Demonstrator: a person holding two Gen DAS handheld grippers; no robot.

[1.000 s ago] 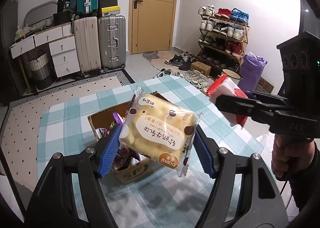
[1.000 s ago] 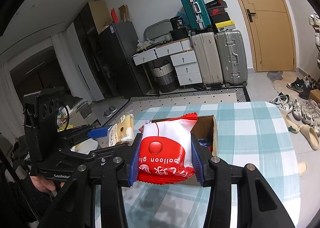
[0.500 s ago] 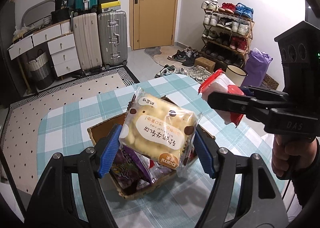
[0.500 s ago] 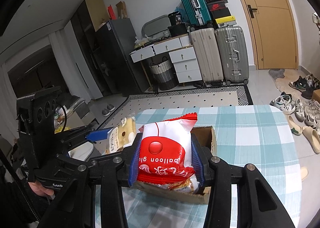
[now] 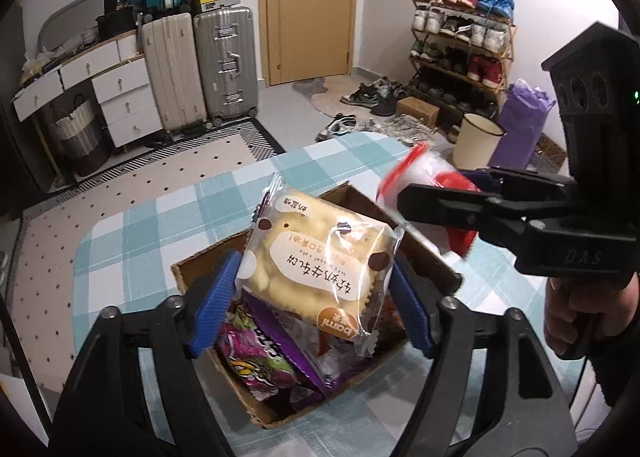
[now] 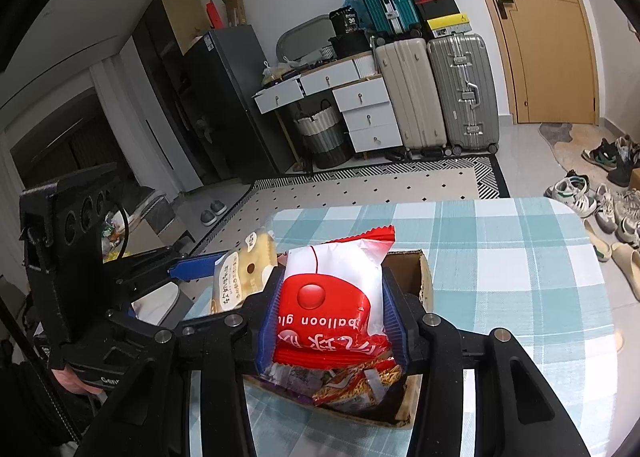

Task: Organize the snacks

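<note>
Two packets hang over the cardboard box [image 5: 424,257]: left gripper [image 5: 310,307], jaws just widening, with the yellow cake pack [image 5: 316,265] between; right gripper [image 6: 332,321] clamps the red-white packet [image 6: 332,297], whose print only the right view shows

We list: two upright suitcases [image 5: 200,69] beside a wooden door [image 5: 308,9]; white drawers [image 6: 360,113]; shoe rack [image 5: 460,45]; black cabinet [image 6: 224,105]; checked tablecloth [image 6: 500,249].
</note>
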